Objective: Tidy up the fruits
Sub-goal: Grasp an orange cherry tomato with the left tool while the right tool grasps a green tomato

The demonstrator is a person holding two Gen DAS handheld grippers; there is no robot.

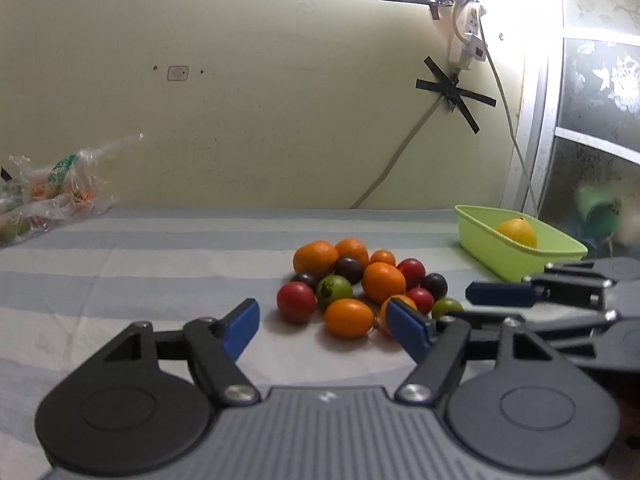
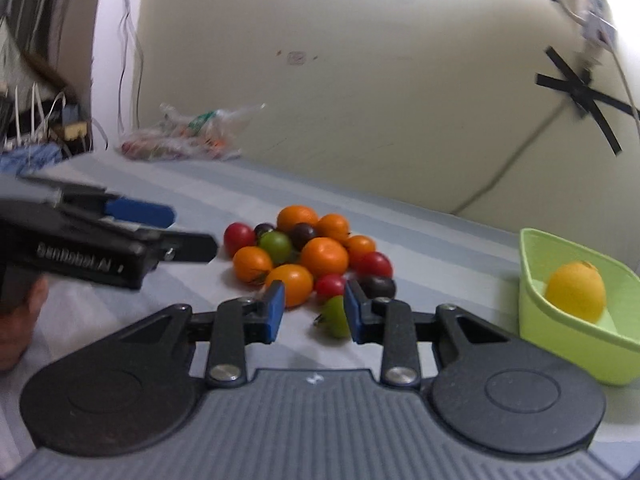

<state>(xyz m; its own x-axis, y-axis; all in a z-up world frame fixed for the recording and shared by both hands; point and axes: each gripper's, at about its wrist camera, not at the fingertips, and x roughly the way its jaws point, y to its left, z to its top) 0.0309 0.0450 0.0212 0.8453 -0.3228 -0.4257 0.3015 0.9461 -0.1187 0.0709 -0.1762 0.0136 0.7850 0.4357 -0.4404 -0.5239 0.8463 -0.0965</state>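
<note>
A pile of small orange, red, dark purple and green fruits [image 1: 382, 280] lies on the striped cloth, also seen from the right wrist as the pile [image 2: 324, 256]. My left gripper [image 1: 324, 328] stands open just short of the pile, with an oval orange fruit [image 1: 348, 318] ahead of its gap. My right gripper [image 2: 315, 312] has a green fruit [image 2: 334, 318] between its fingers. The fruit rests against the right pad, and a gap shows at the left pad. A light green tray [image 2: 532, 280] to the right holds one yellow-orange fruit [image 2: 576, 292].
A clear plastic bag [image 1: 52, 192] of produce lies at the back left against the wall. A cable and a taped power strip [image 1: 468, 40] hang on the wall. A window frame [image 1: 540, 140] stands behind the tray. A hand [image 2: 16, 320] shows at the left edge.
</note>
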